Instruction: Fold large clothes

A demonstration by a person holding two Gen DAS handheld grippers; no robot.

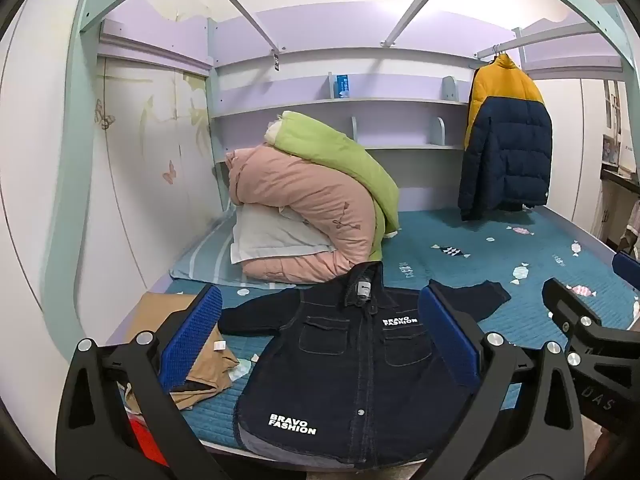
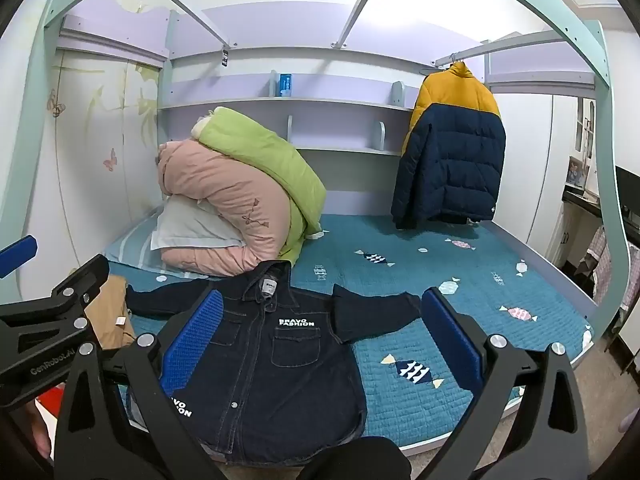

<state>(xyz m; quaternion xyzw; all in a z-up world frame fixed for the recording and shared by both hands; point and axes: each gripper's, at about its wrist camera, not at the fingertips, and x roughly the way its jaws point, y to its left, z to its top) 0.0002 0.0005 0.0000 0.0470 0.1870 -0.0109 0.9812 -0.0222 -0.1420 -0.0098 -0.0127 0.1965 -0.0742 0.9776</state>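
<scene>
We see jacket (image 1: 340,364) flat on bed (image 1: 520,280), collar at 12 o'clock, hem nearest us; left gripper (image 1: 320,344) and right gripper (image 2: 322,344) both spread, empty, above hem; right sleeve (image 2: 372,312) nearer right gripper

Denim jacket (image 1: 340,364) flat on blue bedspread (image 1: 500,256); left gripper (image 1: 320,332) spread wide above it, empty.
</scene>
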